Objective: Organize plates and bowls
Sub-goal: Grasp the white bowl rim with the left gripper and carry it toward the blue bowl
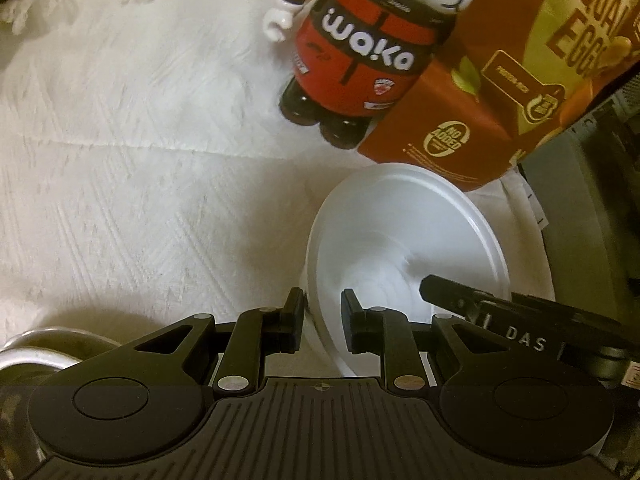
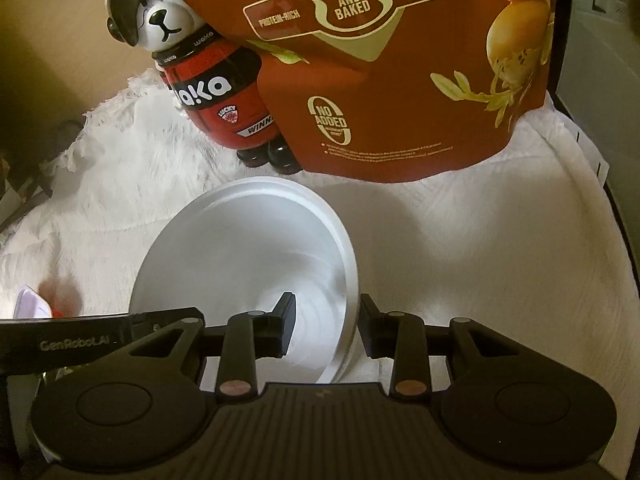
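From the left wrist view, my left claw straddles the near-left rim of the white bowl: one finger outside the wall, the other inside. The gap between the fingers is narrow, but whether the pads actually press on the rim I cannot tell. The bowl sits on the white cloth over the tabletop, just in front of the egg box and the toy bear. The right claw's finger reaches into the bowl from the right. A metal pot shows at the lower left.

From the right wrist view, my right claw does the same on the bowl's right rim, inner finger inside the wall, outer one outside; a sliver of gap seems to remain at the outer pad, so again I cannot say it grips. The box stands behind, the bear at its left.

I judge both claws are set on opposite rims so the bowl can lift level, clear of the box.
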The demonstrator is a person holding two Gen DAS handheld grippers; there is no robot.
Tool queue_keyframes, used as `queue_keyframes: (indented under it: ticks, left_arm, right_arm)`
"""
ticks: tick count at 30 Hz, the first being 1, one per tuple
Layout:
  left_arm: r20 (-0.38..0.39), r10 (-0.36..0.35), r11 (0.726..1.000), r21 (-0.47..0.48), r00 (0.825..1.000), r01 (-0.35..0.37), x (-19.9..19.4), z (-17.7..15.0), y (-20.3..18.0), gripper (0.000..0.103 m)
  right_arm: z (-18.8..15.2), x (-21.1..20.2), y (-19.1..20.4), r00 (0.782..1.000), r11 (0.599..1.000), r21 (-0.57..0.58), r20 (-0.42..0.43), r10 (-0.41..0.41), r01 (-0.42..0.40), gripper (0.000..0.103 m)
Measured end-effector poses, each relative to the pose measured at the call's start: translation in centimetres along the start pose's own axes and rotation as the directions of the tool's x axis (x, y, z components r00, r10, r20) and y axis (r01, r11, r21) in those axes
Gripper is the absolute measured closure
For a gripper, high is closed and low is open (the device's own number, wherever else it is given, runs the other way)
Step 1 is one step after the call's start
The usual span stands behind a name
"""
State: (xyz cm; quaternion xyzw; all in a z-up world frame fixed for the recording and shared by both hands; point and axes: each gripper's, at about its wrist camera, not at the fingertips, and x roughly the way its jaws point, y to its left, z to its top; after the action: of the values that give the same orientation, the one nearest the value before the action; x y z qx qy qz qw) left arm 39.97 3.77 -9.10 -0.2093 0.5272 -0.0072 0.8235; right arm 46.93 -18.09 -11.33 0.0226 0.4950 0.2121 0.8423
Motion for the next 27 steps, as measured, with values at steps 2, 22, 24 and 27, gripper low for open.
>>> queue_keyframes:
  ticks: [2,22,24,27]
  left_arm:
    - [0.003,0.008,1.0,0.012,1.0,-0.008,-0.1,-0.1,-0.3,0.08]
    - [0.006,0.004,1.0,0.0,1.0,-0.004,0.4,0.3,0.0,0.08]
    - [0.032,-0.003,1.0,0.02,0.999,0.002,-0.8,0.5,-0.4,0.08]
    - [0.08,-0.013,0.998,0.056,0.997,0.008,-2.9,0.8,-1.3,0.08]
  right_arm:
    - [-0.1,0.1,-0.2,1.0,1.0,0.007,-0.004,0.005,-0.005,0.069]
    - [0.0,-0.2,0.5,1.0,1.0,0.02,0.008,-0.007,0.006,0.069]
    - [0.0,-1.4,0.9,0.999,1.0,0.002,0.042,-0.011,0.011,0.069]
    - [0.0,-3.3,1.3,0.996,1.0,0.002,0.084,-0.008,0.008,0.069]
